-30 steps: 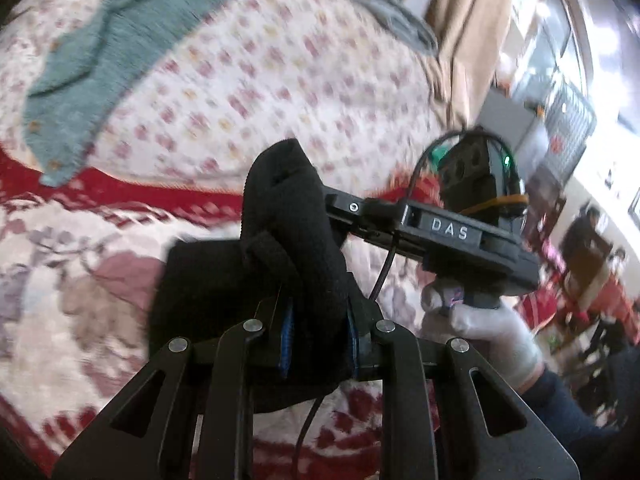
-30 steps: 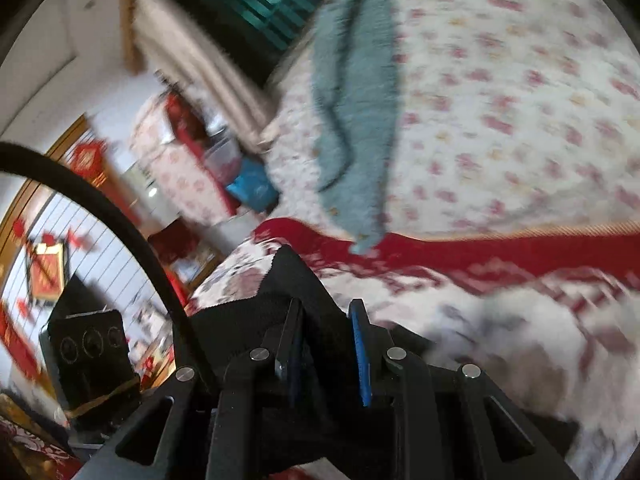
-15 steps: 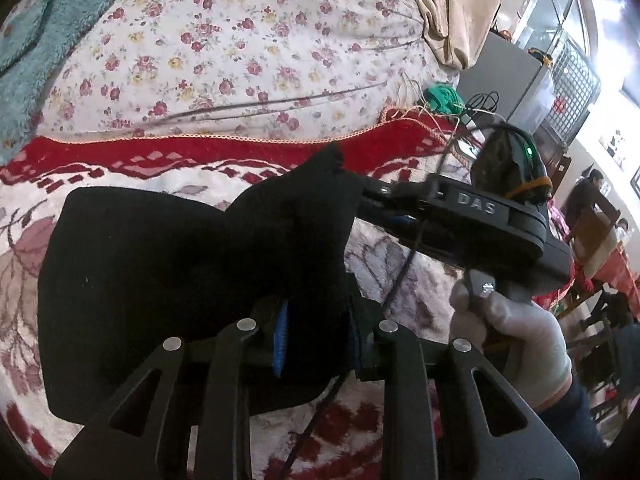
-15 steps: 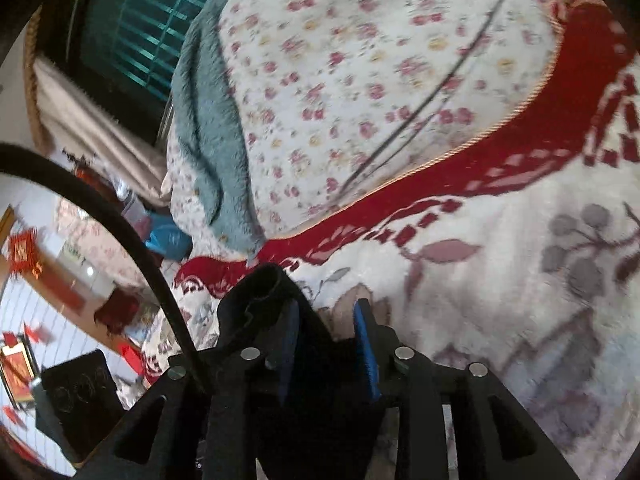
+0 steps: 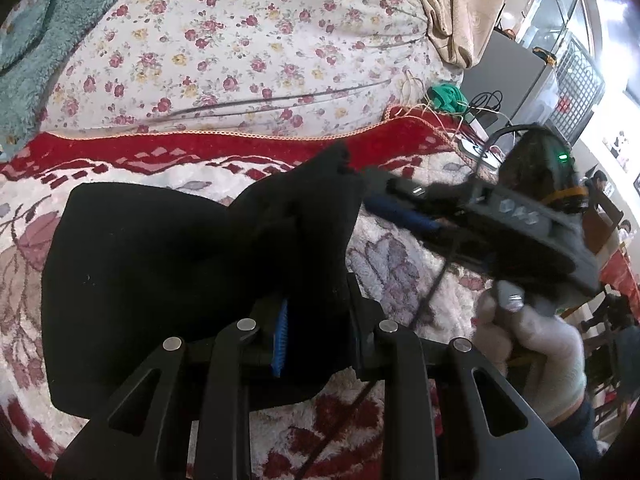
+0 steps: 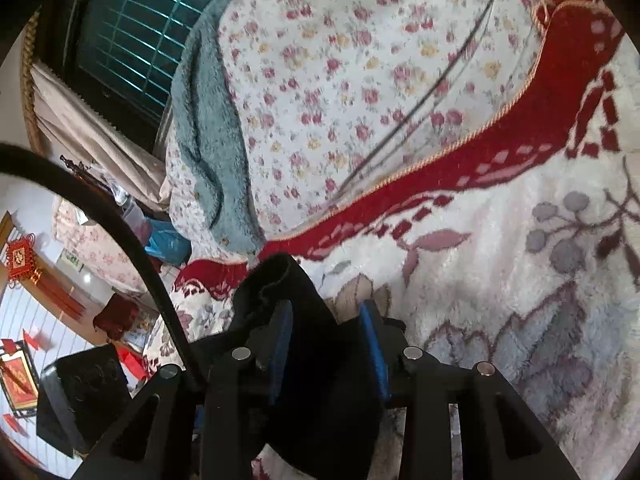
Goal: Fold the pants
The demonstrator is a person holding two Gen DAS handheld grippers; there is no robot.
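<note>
The black pants (image 5: 152,272) lie folded on the red and white floral blanket (image 5: 400,268). My left gripper (image 5: 316,328) is shut on a raised fold of the pants at their right edge. My right gripper (image 5: 384,208) shows blurred to the right of that fold, its blue pads apart and just off the cloth. In the right wrist view the right gripper (image 6: 326,336) has its pads spread wide, with black pants cloth (image 6: 280,288) lying loosely between them.
A flowered quilt (image 5: 240,48) and a teal fleece (image 5: 32,40) lie behind the blanket. Cables and a green bundle (image 5: 448,96) sit at the bed's right edge. A gloved hand (image 5: 536,356) holds the right gripper. A window (image 6: 132,28) is at the far left.
The pants fold came down onto the blanket. The right gripper's pads spread open and it drew back to the right from the cloth. The left gripper keeps its grip.
</note>
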